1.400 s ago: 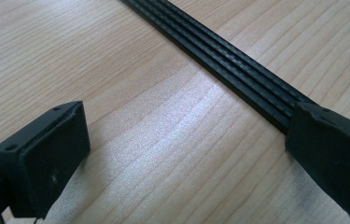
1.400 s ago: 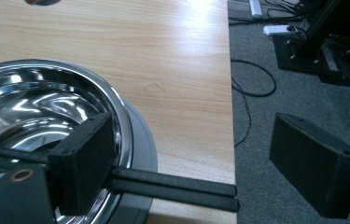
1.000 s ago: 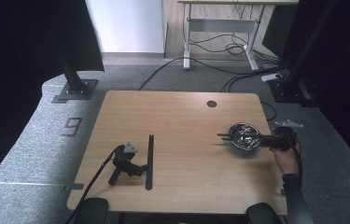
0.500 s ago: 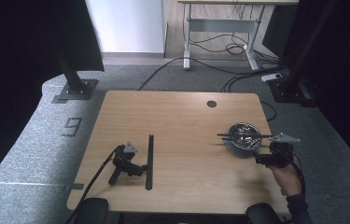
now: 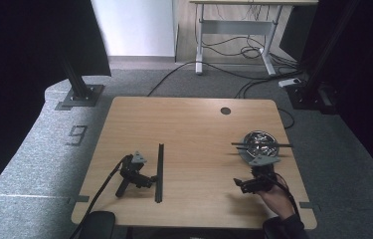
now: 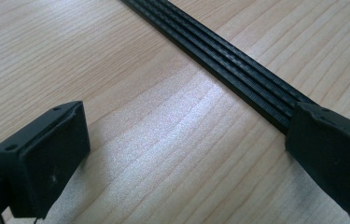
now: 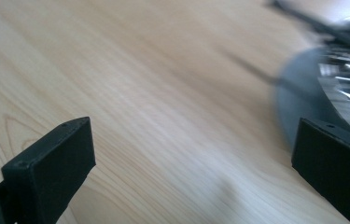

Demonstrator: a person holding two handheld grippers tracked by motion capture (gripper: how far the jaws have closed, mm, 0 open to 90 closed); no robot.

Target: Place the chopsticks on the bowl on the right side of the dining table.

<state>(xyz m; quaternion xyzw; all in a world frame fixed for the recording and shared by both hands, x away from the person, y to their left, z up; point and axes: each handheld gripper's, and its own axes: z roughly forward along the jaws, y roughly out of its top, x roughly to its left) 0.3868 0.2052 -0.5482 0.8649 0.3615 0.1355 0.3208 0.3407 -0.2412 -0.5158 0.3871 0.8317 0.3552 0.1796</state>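
Metal bowl (image 5: 260,143) sits near the table's (image 5: 199,124) right edge, with thin black rods (image 5: 261,145) lying across its rim, their ends sticking out on both sides. The right gripper (image 5: 241,185) is just in front of the bowl, held in the person's hand (image 5: 276,196); its jaws have just been opening and now stand spread wide with nothing between them, the bowl's rim (image 7: 312,93) blurred beside the right jaw. The left gripper (image 5: 144,178) lies on the table well apart, its jaws also spread and empty, one fingertip touching the long black ribbed strip (image 5: 159,172).

Likely trouble from here: a careless sweep of the right gripper could clip a protruding rod end and tip the rods off the rim, or nudge the light bowl toward the table edge.
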